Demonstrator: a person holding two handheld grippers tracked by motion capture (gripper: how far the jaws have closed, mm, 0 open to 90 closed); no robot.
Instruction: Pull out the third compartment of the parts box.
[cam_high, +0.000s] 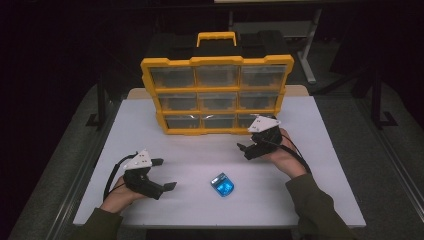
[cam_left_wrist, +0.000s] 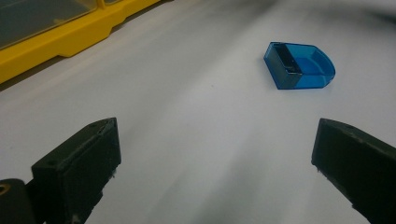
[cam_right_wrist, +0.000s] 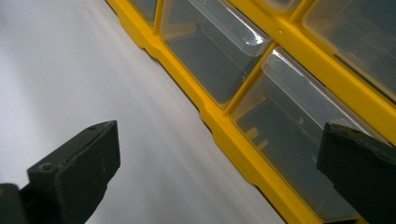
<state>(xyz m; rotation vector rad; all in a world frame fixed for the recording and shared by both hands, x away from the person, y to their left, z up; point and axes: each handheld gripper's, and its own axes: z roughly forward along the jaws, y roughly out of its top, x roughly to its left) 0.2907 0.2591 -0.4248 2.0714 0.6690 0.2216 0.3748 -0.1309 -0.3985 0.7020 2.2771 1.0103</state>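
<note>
A small blue translucent box (cam_high: 222, 185) with a dark insert lies flat on the white table (cam_high: 165, 210), near its front centre. My left gripper (cam_high: 165, 173) stands open to the box's left, jaws pointing right toward it. The left gripper view has the blue box (cam_left_wrist: 299, 65) ahead and to the right of the left gripper (cam_left_wrist: 215, 135), with nothing between the jaws. A yellow organiser case (cam_high: 216, 95) with clear drawers stands upright at the back. Low in front of its bottom right drawers, my right gripper (cam_high: 251, 144) is open; the right gripper (cam_right_wrist: 219, 135) faces a clear drawer (cam_right_wrist: 215, 60).
The organiser's black-and-yellow handle (cam_high: 216, 37) sticks up behind it. Its yellow frame (cam_left_wrist: 56, 44) runs along the far left in the left gripper view. Dark floor surrounds the table, with the legs of another table (cam_high: 307, 55) at the back right.
</note>
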